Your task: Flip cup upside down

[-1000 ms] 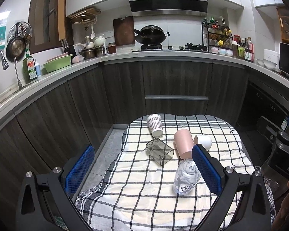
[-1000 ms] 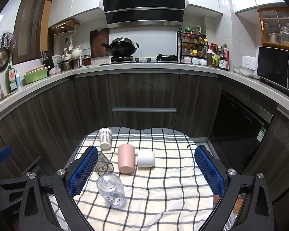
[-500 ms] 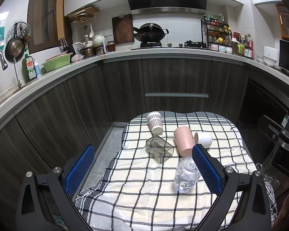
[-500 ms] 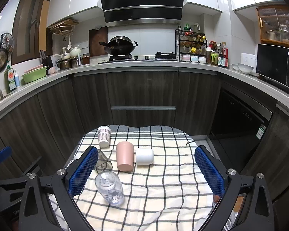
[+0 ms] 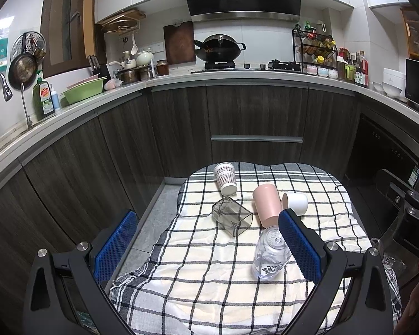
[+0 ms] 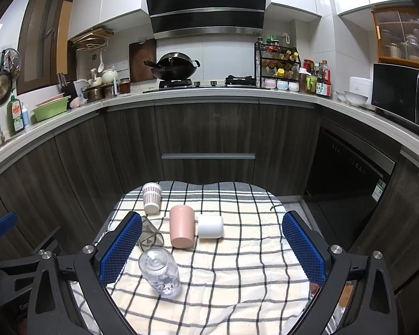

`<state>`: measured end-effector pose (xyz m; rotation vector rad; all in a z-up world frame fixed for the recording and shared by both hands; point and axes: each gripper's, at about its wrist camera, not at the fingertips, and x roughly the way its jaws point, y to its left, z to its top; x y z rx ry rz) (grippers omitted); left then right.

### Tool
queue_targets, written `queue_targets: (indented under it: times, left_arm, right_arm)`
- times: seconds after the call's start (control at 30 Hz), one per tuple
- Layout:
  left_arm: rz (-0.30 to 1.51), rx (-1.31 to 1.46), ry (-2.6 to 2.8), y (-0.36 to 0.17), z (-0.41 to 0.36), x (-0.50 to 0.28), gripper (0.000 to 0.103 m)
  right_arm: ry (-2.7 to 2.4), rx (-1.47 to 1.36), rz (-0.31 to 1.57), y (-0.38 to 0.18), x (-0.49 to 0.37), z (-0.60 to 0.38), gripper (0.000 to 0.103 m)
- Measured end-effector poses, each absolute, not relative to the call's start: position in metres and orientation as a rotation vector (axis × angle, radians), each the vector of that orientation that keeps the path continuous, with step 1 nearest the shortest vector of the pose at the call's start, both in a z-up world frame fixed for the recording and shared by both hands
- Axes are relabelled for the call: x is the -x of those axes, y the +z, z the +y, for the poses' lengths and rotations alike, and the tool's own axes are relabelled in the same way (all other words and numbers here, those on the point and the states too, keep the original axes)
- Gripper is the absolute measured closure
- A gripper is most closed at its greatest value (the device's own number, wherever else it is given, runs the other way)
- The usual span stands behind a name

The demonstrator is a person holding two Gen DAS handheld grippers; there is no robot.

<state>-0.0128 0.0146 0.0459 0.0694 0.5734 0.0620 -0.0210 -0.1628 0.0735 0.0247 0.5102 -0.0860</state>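
Several cups lie on their sides on a checked cloth (image 5: 209, 273) (image 6: 237, 273): a patterned paper cup (image 5: 225, 178) (image 6: 151, 197), a pink cup (image 5: 266, 205) (image 6: 182, 230), a white cup (image 5: 295, 203) (image 6: 210, 226), a square smoky glass (image 5: 231, 216) (image 6: 151, 237) and a clear glass (image 5: 269, 254) (image 6: 160, 272). My left gripper (image 5: 206, 248) is open and empty, held short of the cups. My right gripper (image 6: 212, 247) is open and empty; the pink and white cups show between its fingers, farther off.
The cloth covers a small table with dark cabinets (image 5: 254, 128) behind and floor (image 5: 153, 215) to the left. The right gripper's body (image 5: 413, 215) shows at the right edge of the left wrist view. The left gripper's body (image 6: 3, 240) shows at lower left of the right wrist view.
Both views have shifted only slightly; the cups sit a touch lower and nearer in frame. No cup has moved and both grippers stay open.
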Motion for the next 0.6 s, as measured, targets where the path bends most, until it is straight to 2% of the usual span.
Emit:
queue_targets:
  times: [0.6]
  left_arm:
    - [0.593, -0.053, 0.037, 0.0461, 0.0121, 0.0138, 0.0]
  right_arm:
    - [-0.087, -0.024, 0.509, 0.074, 0.0201, -0.1624, 0.002]
